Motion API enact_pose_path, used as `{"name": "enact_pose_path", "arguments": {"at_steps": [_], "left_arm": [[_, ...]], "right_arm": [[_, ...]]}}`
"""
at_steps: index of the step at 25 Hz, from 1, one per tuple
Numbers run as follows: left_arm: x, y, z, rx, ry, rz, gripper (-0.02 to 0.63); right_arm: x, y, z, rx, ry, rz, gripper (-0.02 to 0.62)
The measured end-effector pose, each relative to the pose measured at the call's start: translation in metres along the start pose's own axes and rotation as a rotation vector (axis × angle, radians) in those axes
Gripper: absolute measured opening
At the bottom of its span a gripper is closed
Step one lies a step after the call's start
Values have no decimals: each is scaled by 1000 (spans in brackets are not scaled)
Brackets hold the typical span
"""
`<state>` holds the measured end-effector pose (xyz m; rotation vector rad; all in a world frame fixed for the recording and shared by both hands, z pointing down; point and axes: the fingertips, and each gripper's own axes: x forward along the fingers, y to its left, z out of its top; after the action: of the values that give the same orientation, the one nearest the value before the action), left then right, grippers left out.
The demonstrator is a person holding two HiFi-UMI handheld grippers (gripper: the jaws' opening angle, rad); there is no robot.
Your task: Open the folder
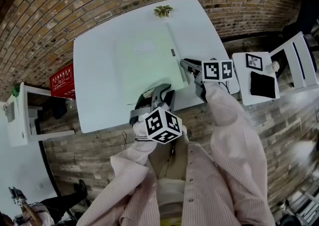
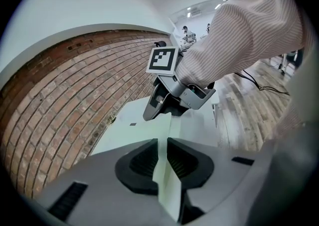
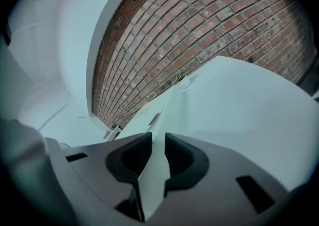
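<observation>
Nearest me, my left claw pinches the near edge of the folder. Just beyond, my right claw is clamped on its right edge. The folder lies flat on the table, ahead of both claws, with its long axis running away from me. It looks thin, pale green and floppy. I judge the right claw is better placed to lift the cover.
</observation>
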<state>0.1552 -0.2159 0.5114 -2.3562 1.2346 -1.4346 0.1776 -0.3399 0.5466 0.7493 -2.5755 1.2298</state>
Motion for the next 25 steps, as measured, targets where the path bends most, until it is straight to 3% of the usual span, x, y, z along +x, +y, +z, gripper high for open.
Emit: {"name": "enact_pose_path", "arguments": {"at_steps": [11,25], "left_arm": [[-8,8,6,-84,-33,19,29],[-40,30,9,-182,-116,100,29]], "right_arm": [[0,0,0,-41,42,-8,84],[0,0,1,-60,60,-11,84]]}}
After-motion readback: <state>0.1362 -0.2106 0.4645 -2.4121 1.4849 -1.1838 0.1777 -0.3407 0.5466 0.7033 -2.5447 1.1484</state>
